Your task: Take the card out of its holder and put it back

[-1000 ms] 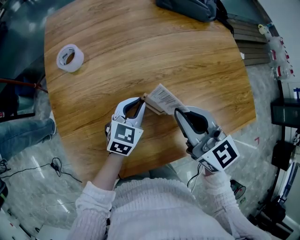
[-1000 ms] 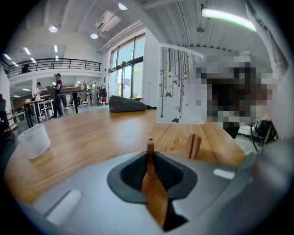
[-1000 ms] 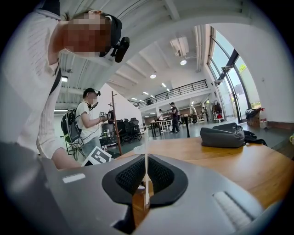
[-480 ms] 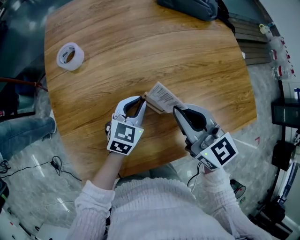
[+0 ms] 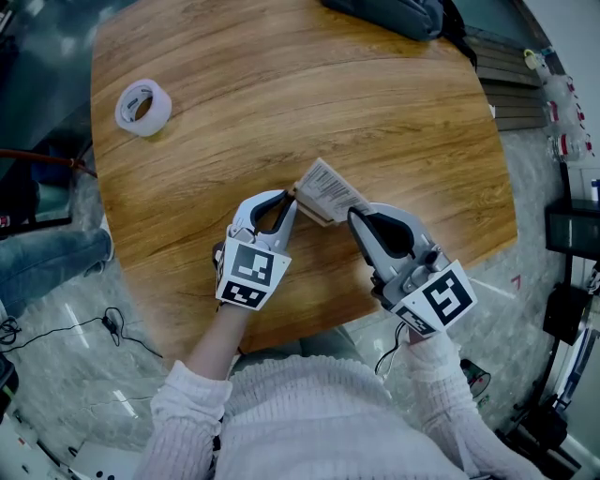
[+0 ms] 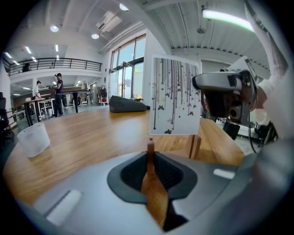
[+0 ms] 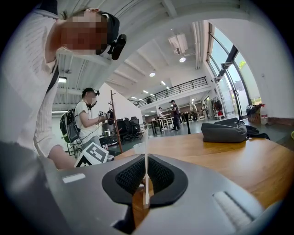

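A wooden table with rounded corners and a long, wavy grain carries everything here. A roll of clear tape lies flat near its far left corner, well apart from the rest. A dark grey bag rests at the far edge, partly cut off in the head view. Near the near edge is the small wooden card holder; whether its foot touches the wood cannot be told.

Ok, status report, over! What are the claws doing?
Left claw shut on wooden holder. Right claw shut on card, edge-on. Card at holder, seating unclear. Nothing blocking.
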Motion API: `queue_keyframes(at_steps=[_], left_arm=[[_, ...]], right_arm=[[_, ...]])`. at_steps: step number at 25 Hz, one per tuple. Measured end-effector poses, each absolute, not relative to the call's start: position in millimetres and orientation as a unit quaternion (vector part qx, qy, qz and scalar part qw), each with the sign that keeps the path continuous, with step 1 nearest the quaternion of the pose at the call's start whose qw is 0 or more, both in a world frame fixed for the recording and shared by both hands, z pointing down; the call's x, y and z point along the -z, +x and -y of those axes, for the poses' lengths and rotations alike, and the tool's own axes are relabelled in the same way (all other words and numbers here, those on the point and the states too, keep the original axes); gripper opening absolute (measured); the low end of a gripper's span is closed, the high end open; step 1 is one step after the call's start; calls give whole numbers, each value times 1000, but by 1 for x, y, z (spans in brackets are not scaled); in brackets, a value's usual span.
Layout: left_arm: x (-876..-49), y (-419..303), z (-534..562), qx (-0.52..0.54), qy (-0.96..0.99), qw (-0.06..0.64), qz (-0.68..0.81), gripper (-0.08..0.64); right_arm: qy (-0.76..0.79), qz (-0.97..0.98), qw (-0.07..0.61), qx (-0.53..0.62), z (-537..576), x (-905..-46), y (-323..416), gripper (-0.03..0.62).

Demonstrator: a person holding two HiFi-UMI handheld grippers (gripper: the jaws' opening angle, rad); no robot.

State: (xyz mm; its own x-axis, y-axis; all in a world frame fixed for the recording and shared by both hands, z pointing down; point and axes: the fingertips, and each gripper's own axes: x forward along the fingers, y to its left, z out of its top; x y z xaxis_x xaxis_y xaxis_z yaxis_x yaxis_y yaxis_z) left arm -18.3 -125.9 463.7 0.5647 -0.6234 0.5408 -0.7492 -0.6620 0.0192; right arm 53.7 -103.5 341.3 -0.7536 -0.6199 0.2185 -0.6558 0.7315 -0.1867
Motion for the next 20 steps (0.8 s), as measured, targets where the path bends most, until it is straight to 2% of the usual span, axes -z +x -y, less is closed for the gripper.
queue_keyframes(at_steps=[20], left_arm=[[-463, -18, 126, -258, 876, 123, 390, 49]], right_arm=[[296, 944, 73, -130, 107, -347, 54, 12]])
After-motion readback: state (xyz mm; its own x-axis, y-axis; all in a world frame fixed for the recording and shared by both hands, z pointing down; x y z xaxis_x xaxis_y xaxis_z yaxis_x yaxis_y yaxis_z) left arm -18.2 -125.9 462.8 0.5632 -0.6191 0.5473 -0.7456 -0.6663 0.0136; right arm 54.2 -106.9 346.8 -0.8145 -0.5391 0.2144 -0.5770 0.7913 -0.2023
